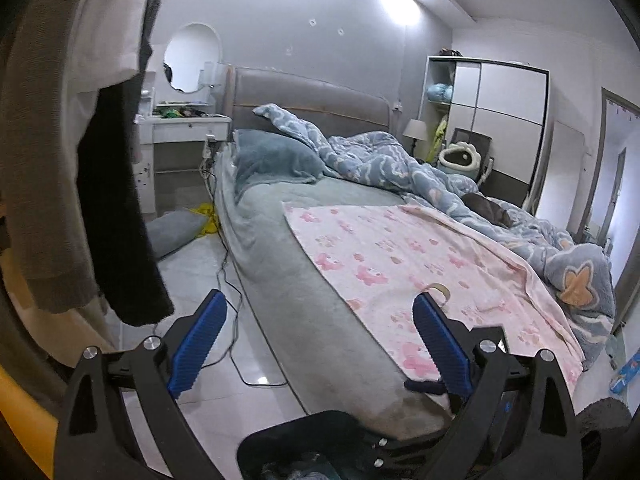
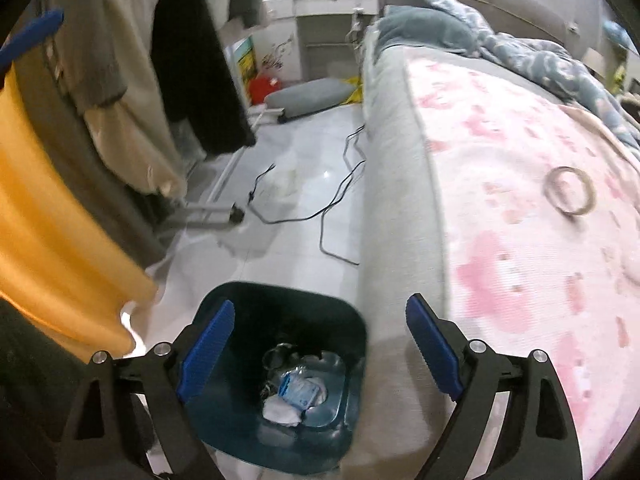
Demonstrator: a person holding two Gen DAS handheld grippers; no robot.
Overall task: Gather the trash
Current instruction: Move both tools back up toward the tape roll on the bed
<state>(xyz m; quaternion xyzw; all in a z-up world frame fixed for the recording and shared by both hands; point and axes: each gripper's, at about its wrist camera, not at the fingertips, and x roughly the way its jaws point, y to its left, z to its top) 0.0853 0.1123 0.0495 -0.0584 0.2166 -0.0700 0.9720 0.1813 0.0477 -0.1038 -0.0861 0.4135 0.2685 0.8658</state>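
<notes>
Pink blanket (image 2: 520, 240) is carrying the tape ring (image 2: 570, 190), far right of my dark bin (image 2: 224, 308); both my grippers (image 1: 320, 340) (image 2: 320, 344) are gaping empty, and I'm risking snagging soft fabric along with it.

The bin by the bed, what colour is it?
Dark teal-blue. The bin shows best in the right wrist view.

Setting: home bedroom. Bed (image 1: 280, 264) with padded headboard (image 1: 312, 100) at 12 o'clock, rumpled blue duvet (image 1: 400, 164), pink printed blanket (image 1: 420, 264). Vanity desk (image 1: 184, 124) with round mirror (image 1: 192, 56) at 10 o'clock. Wardrobe (image 1: 500, 120) at 2 o'clock. Hanging clothes (image 1: 52, 160) at 9 o'clock, possibly on a rack.
</notes>
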